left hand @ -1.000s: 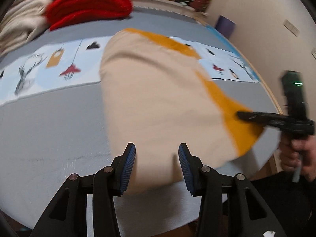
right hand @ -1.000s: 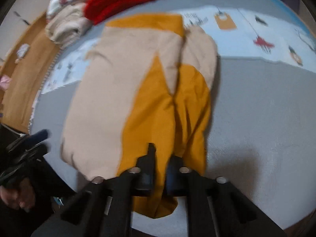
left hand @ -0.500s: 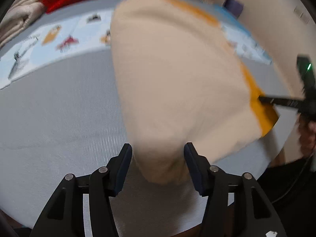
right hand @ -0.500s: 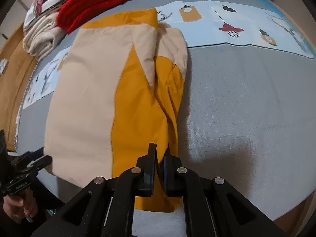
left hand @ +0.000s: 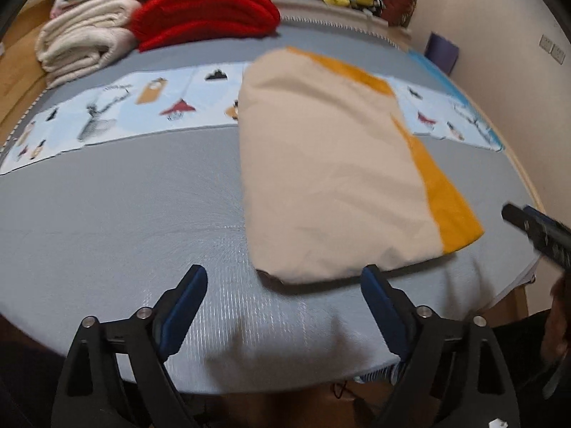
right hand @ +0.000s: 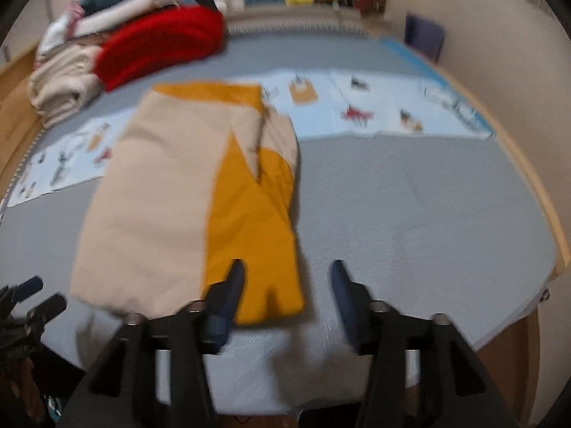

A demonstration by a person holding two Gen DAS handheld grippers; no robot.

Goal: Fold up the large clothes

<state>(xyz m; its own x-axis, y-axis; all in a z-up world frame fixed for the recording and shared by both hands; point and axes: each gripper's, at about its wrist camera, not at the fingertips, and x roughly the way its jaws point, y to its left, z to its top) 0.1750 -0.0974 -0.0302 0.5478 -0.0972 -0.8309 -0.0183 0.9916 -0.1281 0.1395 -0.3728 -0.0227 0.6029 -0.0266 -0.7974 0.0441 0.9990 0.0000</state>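
The beige-and-orange garment is laid folded on the grey bed, just beyond both tongs. The left tongs and right tongs have just been opened and nothing is gripped. The loose orange flap at 3 o'clock could be snagged and the fold undone.

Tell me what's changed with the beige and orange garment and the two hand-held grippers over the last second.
The right hand-held gripper let go of the orange hem of the garment. The left hand-held gripper opened wide around the beige corner. Both jaws have just been opening, with nothing pinched, and have backed off. The garment lies flat, as folded. The red blanket stayed put.
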